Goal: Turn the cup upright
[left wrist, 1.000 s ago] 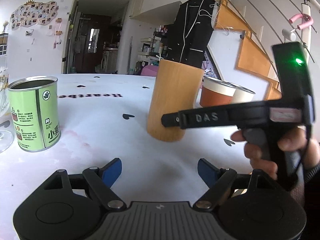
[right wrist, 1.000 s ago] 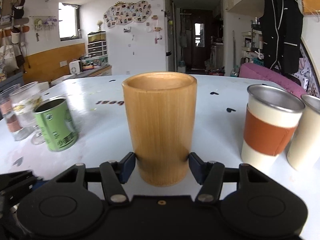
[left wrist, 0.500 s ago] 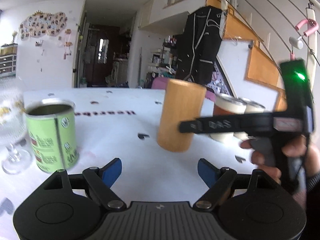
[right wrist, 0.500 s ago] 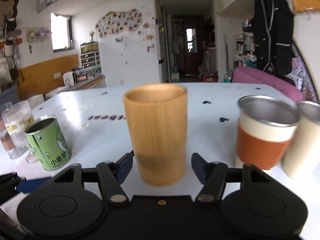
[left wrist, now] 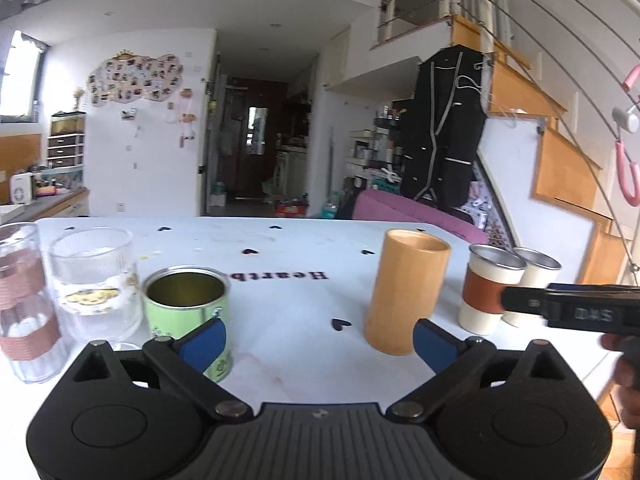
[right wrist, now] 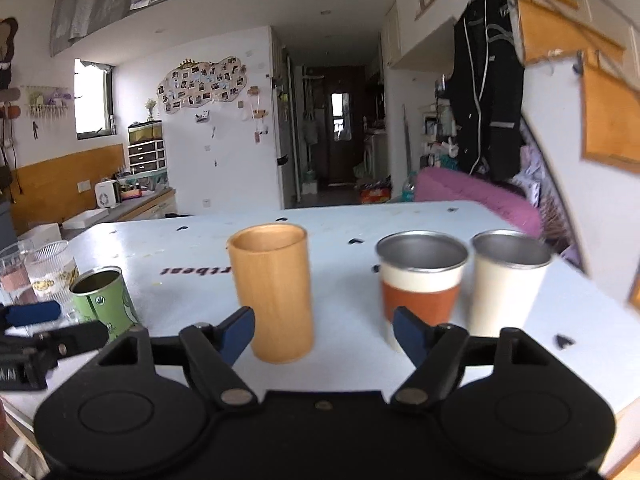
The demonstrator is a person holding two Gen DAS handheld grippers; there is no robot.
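Note:
A tall wooden cup [left wrist: 408, 292] [right wrist: 274, 292] stands upright on the white table, mouth up. My right gripper [right wrist: 324, 330] is open and pulled back from it, with the cup ahead of its left finger and nothing between the blue pads. My left gripper [left wrist: 318, 340] is open too and holds nothing; the wooden cup stands just beyond its right fingertip. In the left wrist view the right gripper's black body [left wrist: 576, 312] enters from the right edge, held by a hand [left wrist: 626, 364].
A green tin can [left wrist: 186, 300] [right wrist: 104, 300] stands left of the wooden cup, with two ribbed glasses [left wrist: 94, 280] further left. Two metal cups, one with an orange sleeve [right wrist: 422, 284] and one cream [right wrist: 508, 280], stand to the right. The table's near edge [right wrist: 624, 404] is close.
The right gripper has opened wide and drawn back from the wooden cup, which stays standing. Both grippers have risen and retreated, so more of the table shows.

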